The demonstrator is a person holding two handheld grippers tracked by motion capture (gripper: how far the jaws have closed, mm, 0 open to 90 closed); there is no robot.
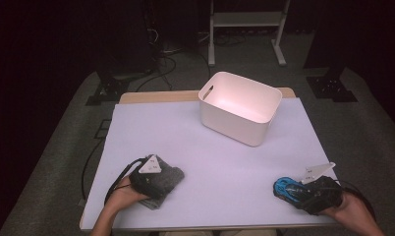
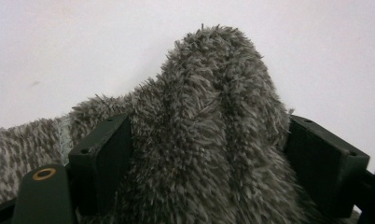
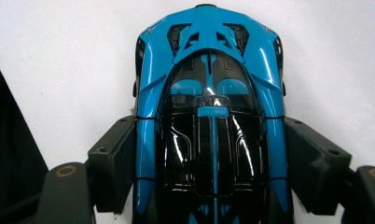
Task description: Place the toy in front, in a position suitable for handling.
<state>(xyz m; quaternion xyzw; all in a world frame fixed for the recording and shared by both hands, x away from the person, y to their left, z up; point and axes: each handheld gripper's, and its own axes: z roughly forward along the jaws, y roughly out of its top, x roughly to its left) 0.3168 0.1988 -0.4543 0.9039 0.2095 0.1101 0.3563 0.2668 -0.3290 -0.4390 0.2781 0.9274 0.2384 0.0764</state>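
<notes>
On my left, the left claw (image 1: 162,178) sits low on the near left part of the table (image 1: 210,157), over a grey fuzzy sock (image 1: 172,178). In the left gripper view the sock (image 2: 209,140) bulges up between the two black jaws, and both pads press into its pile, so I read that claw as clamped on it, with the jaws standing fairly wide around the thick bundle. The rest of the sock lies flat on the white table (image 2: 83,46) to one side.

On my right, the right claw (image 1: 291,189) is at the near right corner of the table, around a blue and black toy car (image 1: 285,188). In the right gripper view the car (image 3: 211,116) lies lengthwise between the jaws with its nose pointing away from the camera, and both pads meet its flanks about midway along the body. The car rests on the table (image 3: 59,56).

A white plastic bin (image 1: 239,107) stands toward the far side of the table, well apart from both claws, set at a slant to the table's edges.
</notes>
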